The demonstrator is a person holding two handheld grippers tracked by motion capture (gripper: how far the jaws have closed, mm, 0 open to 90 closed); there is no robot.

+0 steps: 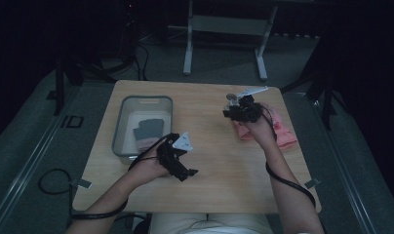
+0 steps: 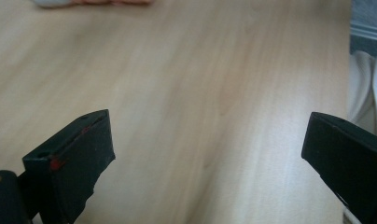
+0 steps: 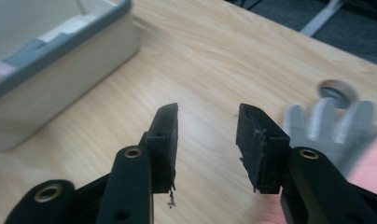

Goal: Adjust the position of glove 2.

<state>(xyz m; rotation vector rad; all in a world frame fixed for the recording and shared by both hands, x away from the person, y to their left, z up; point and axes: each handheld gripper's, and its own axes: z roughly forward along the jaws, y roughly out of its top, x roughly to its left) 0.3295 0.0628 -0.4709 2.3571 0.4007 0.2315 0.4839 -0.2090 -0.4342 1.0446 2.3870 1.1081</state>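
**Open jaws near the gloves, and a grab that could come up short**

On the wooden table (image 1: 219,161) a grey bin (image 1: 118,136) sits to the left with a dark glove (image 1: 148,130) already lying in it. The remaining pink-and-grey gloves (image 1: 283,134) lie at the far right, just beside the person's right hand. The right gripper (image 1: 232,112) is held above the table next to that pile, its jaws partly apart with nothing between them; its own view shows grey glove fingers (image 3: 329,123) off to one side of the jaws. The left gripper (image 1: 187,173) is over bare wood near the bin, jaws wide apart and empty.

The chief risk seems to be a poor pick: the glove fingers sit outside the right jaws' line, so closing there would pinch air or a single fingertip, and the limp fabric could slip out on the way to the bin. The pile is blurred, so the number of gloves is uncertain; one grab might drag two.
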